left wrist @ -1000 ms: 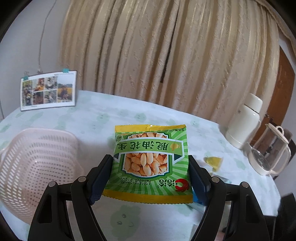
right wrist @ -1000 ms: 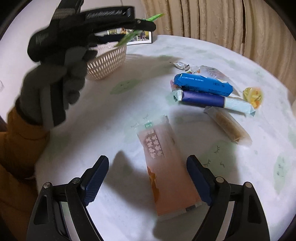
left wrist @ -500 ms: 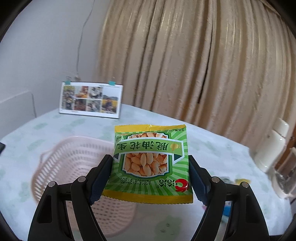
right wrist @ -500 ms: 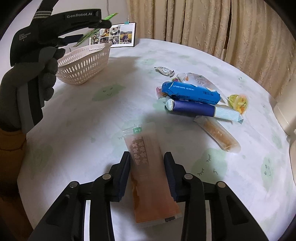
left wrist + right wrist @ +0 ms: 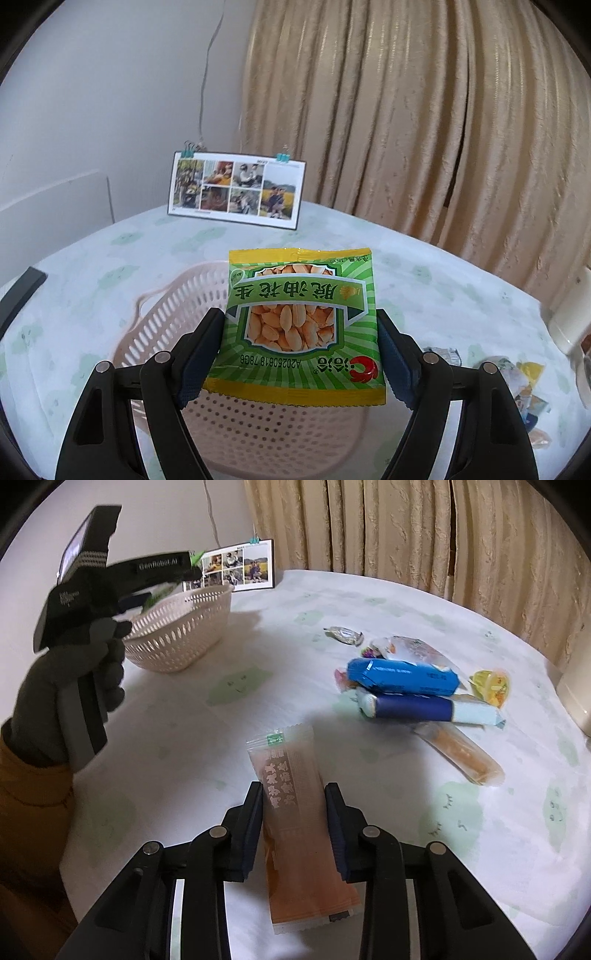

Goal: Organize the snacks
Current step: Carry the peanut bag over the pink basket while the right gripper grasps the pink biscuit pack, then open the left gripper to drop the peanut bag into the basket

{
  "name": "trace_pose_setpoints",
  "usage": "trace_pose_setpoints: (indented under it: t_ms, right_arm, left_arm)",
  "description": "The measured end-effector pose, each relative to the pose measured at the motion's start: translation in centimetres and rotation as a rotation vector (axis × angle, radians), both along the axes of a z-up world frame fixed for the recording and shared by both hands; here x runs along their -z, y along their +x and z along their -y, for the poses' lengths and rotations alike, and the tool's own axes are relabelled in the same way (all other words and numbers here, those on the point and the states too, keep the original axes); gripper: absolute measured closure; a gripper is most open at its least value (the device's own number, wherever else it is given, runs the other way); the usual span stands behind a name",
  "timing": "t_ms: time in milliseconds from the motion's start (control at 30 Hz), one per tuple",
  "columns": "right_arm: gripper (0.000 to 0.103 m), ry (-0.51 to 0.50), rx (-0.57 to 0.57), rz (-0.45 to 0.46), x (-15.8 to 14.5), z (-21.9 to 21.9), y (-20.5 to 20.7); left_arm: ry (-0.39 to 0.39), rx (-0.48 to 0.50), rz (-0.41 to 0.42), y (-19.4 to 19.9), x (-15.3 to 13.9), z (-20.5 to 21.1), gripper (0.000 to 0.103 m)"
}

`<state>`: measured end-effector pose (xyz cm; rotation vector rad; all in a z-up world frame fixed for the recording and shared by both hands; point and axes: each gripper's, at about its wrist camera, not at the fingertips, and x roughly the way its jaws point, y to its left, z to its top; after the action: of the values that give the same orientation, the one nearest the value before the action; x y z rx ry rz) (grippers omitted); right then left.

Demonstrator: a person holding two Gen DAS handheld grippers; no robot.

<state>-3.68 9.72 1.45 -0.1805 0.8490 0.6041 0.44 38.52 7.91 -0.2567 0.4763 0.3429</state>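
While the left gripper (image 5: 299, 343) clamps the light, crinkly peanut bag (image 5: 297, 325) by its side edges over the basket (image 5: 258, 435), the right gripper (image 5: 294, 827) pinches the limp orange bar (image 5: 299, 819) mid-length; loose snacks (image 5: 406, 686) lie at two o'clock.

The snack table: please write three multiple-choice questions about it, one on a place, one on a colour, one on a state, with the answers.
1. Where is the peanut packet?
A. flat on the tablecloth
B. held over the basket
C. beside the photo calendar

2. What colour is the uppermost long packet in the snack pile?
A. blue
B. red
C. black

3. What is the state of the right tool?
A. wide open above the pile
B. shut on nothing
C. closed on the orange packet

Answers:
1 B, the left tool grips the packet by both side edges, with the basket directly beneath.
2 A, its wrapper is bright blue.
3 C, both pads press the packet's long sides; the packet lies along the tablecloth.
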Motion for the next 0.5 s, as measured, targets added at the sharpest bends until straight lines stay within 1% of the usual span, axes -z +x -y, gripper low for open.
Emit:
trace_pose_setpoints:
  t_ms: [67, 167, 300, 500]
  right_arm:
    - [0.073, 0.019, 0.005, -0.005, -0.1, -0.1, 0.2]
    - [0.073, 0.061, 0.012, -0.021, -0.4, -0.1, 0.5]
    - [0.073, 0.095, 0.016, -0.027, -0.7, -0.3, 0.8]
    - [0.073, 0.141, 0.028, -0.043, -0.9, -0.4, 1.1]
  left_arm:
    - [-0.009, -0.016, -0.007, 0.0, 0.2, -0.4, 0.022]
    - [-0.023, -0.038, -0.002, -0.3, 0.2, -0.9, 0.012]
    - [-0.045, -0.071, 0.015, -0.7, 0.3, -2.2, 0.012]
    - [-0.079, -0.086, 0.021, -1.0, 0.4, -3.3, 0.012]
